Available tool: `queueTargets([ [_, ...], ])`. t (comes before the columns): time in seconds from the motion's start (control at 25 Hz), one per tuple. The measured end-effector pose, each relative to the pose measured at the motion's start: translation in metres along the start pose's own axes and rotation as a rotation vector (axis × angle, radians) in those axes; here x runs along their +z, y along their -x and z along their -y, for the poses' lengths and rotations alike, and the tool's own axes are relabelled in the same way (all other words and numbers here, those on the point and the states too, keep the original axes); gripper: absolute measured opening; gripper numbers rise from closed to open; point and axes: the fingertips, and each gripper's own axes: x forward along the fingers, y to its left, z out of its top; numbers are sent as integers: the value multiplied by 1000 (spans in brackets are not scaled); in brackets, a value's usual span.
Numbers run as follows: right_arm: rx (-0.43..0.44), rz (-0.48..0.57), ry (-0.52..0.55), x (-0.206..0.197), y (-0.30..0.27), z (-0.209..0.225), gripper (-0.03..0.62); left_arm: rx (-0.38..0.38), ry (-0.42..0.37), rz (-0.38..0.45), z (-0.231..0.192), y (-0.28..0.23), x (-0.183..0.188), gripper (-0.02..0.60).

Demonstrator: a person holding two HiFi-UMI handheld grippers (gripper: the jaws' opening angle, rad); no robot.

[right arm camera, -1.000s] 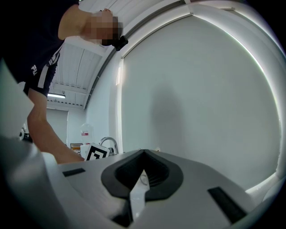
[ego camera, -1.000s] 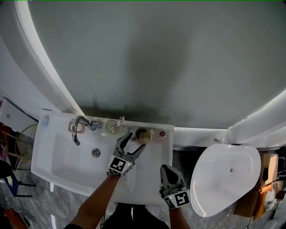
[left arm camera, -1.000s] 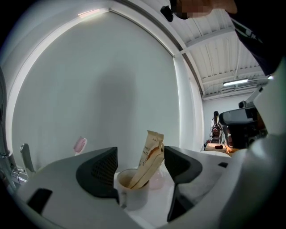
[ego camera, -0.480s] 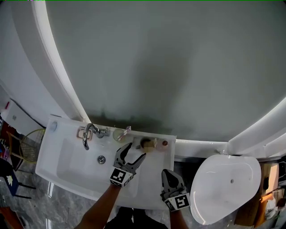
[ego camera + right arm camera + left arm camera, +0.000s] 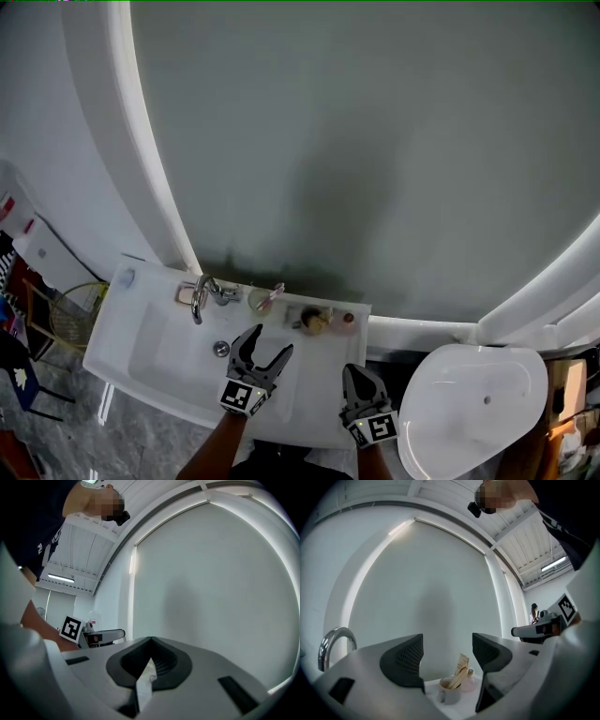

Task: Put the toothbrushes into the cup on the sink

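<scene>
The left gripper (image 5: 271, 339) has drawn back from the cup (image 5: 313, 322) toward the front edge of the sink (image 5: 155, 342). Its jaws are spread wide with nothing between them. The cup stands on the back ledge at its 1 o'clock, with wooden toothbrushes (image 5: 460, 671) already leaning inside. They look light, stiff and slim, so mid-handle seems the best hold. The right gripper (image 5: 359, 373), at 3 o'clock, is closed.

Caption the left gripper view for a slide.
Open left gripper facing the cup of toothbrushes on the sink, faucet at left.
</scene>
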Motion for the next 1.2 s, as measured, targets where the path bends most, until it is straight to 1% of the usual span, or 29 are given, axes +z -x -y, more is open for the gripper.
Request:
queueTargets([
  [0.24, 9, 17, 18, 12, 6, -10, 26, 34, -30, 19, 4, 36, 18, 305],
  [0.36, 9, 16, 15, 12, 10, -13, 26, 55, -21, 33, 7, 51, 25, 305],
  [0.56, 12, 20, 14, 15, 12, -14, 26, 79, -8, 34, 4, 59, 27, 305],
  [0.76, 22, 33, 35, 22, 15, -15, 27, 93, 2, 56, 5, 64, 34, 301],
  [0.8, 24, 38, 39, 25, 16, -15, 26, 101, 1, 58, 5, 65, 35, 265],
  [0.84, 24, 41, 39, 26, 17, -16, 26, 112, 0, 60, 5, 67, 37, 176],
  [0.92, 21, 40, 33, 27, 19, -16, 26, 127, -1, 61, 4, 69, 38, 51],
  [1.04, 17, 38, 28, 27, 21, -16, 26, 121, -7, 47, 6, 71, 35, 27],
  [1.2, 20, 46, 33, 31, 22, -20, 26, 117, -20, 33, 9, 75, 37, 23],
])
